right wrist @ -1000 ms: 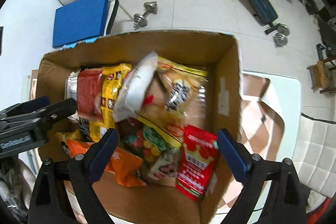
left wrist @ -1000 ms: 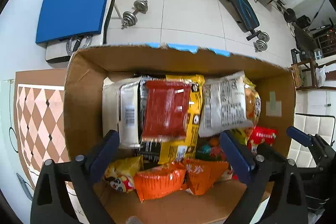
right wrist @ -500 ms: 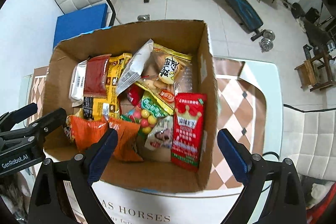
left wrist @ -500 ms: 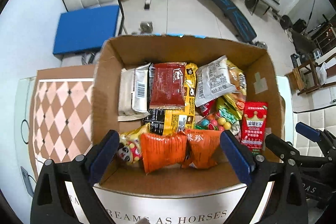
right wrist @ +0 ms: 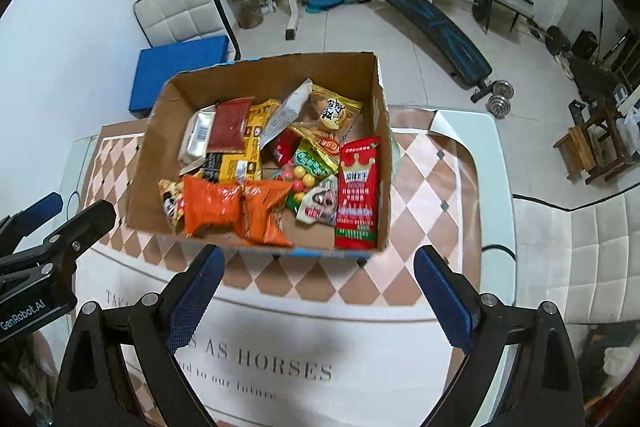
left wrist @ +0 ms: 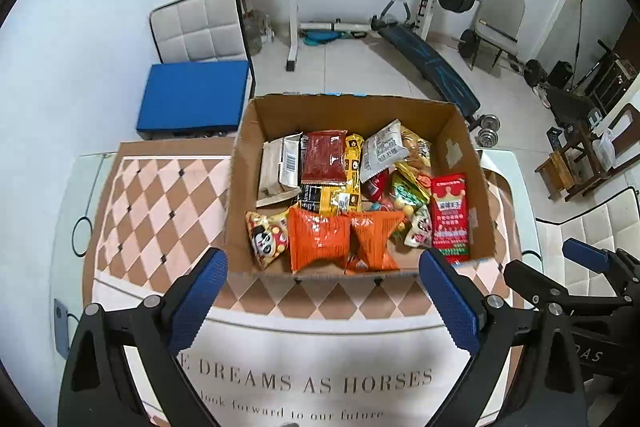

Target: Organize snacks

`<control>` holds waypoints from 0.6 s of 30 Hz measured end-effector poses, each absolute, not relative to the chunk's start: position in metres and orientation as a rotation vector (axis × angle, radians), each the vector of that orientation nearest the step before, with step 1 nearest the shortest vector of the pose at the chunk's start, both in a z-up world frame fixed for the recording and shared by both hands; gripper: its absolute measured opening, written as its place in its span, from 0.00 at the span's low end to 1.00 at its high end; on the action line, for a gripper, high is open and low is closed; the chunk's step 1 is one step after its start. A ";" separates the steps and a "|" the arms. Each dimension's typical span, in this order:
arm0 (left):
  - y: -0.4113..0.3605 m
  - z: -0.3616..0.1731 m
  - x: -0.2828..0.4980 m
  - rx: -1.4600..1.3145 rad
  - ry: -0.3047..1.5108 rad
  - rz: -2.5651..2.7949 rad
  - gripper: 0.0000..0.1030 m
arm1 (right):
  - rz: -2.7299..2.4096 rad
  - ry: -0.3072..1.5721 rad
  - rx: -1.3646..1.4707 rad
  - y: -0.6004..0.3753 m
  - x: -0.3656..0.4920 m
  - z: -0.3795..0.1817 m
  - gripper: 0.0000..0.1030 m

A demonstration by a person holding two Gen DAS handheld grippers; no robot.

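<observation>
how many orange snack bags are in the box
2. One orange bag lies at the near wall of the cardboard box, the other orange bag beside it on its right, touching. More may be hidden under the pile.

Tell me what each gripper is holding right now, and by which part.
Nothing is held. The left gripper and right gripper are both open and empty, apart from the box of snacks.

Both tongs, left (left wrist: 324,291) and right (right wrist: 316,283), pulled back from snack box (left wrist: 456,119), empty.
</observation>
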State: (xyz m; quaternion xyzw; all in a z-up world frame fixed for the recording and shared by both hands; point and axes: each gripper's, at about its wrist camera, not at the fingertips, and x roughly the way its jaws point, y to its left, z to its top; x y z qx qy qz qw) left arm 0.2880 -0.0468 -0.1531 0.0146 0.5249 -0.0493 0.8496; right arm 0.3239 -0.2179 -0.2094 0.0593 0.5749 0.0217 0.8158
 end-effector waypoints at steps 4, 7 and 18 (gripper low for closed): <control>-0.045 -0.134 0.258 0.025 1.066 -0.112 0.95 | 0.051 1.181 0.129 -0.219 0.287 -0.185 0.95; -0.045 -0.119 0.237 0.023 1.035 -0.120 0.95 | 0.048 1.141 0.120 -0.219 0.261 -0.166 0.95; -0.041 -0.070 0.169 0.006 0.954 -0.147 0.95 | 0.059 1.027 0.131 -0.215 0.178 -0.098 0.95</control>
